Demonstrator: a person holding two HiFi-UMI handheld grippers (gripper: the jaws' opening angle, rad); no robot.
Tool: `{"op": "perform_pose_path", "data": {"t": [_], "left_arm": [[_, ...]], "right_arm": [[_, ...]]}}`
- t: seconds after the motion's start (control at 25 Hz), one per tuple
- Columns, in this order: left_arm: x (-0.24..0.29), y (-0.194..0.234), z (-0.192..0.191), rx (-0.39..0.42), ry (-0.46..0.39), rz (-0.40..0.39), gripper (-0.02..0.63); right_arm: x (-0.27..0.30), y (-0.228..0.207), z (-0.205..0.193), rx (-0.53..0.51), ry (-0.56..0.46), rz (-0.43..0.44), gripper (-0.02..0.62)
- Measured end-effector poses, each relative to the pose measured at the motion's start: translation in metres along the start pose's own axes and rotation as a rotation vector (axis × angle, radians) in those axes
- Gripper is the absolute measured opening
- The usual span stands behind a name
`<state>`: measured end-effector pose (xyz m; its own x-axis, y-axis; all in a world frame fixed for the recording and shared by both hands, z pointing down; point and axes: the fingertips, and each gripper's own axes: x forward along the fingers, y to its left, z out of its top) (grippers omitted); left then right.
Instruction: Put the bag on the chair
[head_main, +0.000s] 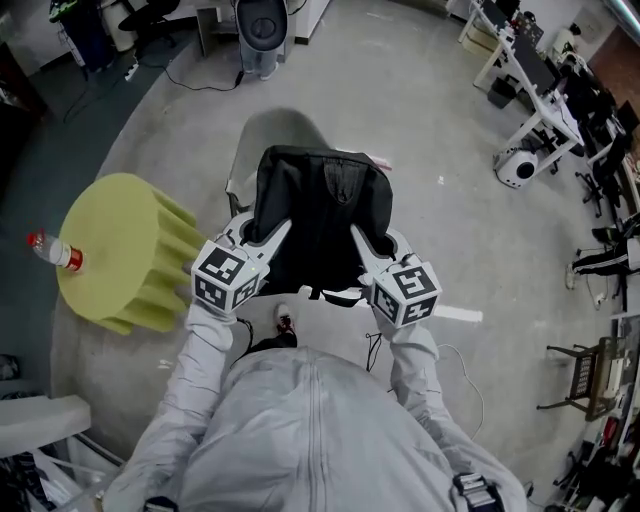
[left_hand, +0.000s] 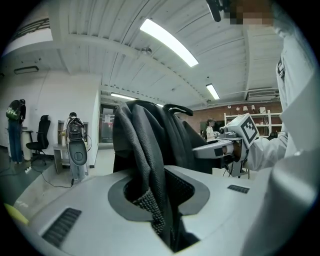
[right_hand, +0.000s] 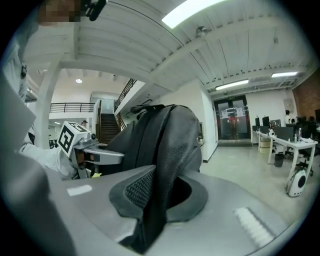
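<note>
A black backpack (head_main: 320, 215) hangs in front of the person, held up from both sides. My left gripper (head_main: 275, 235) is shut on the bag's left edge, and dark webbed fabric (left_hand: 150, 145) runs down between its jaws (left_hand: 160, 200). My right gripper (head_main: 362, 240) is shut on the right edge, with the bag's cloth (right_hand: 165, 140) pinched in its jaws (right_hand: 160, 200). Just beyond and below the bag stands a grey chair (head_main: 275, 130), largely hidden by it. Each gripper also shows in the other's view: the right one (left_hand: 220, 147), the left one (right_hand: 100, 156).
A yellow-green round stool (head_main: 115, 240) stands to the left with a red-capped bottle (head_main: 55, 250) on it. White desks and office chairs (head_main: 540, 100) line the right side. A grey machine (head_main: 262, 30) stands at the far end, and a cable lies on the concrete floor.
</note>
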<state>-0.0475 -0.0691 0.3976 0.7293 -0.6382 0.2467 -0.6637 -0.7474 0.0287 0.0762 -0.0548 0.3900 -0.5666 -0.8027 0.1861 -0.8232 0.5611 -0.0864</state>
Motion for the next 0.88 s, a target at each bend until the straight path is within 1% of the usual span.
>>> {"op": "perform_pose_path", "data": {"t": [0.12, 0.28, 0.48, 0.68, 0.88], "left_arm": [[0.016, 0.033, 0.004, -0.005, 0.010, -0.016, 0.075], [0.024, 0.044, 0.000, -0.019, 0.023, -0.037, 0.075], [0.038, 0.071, -0.008, -0.038, 0.041, -0.051, 0.075], [0.048, 0.068, -0.013, -0.041, 0.066, -0.053, 0.075], [0.083, 0.108, -0.034, -0.076, 0.107, -0.050, 0.075]], "right_arm": [[0.033, -0.011, 0.004, 0.031, 0.029, -0.002, 0.048], [0.047, -0.018, 0.000, 0.046, 0.063, 0.002, 0.046], [0.076, -0.027, -0.006, 0.050, 0.084, -0.008, 0.048], [0.074, -0.034, -0.015, 0.110, 0.087, 0.008, 0.051], [0.122, -0.059, -0.035, 0.118, 0.151, 0.009, 0.052]]}}
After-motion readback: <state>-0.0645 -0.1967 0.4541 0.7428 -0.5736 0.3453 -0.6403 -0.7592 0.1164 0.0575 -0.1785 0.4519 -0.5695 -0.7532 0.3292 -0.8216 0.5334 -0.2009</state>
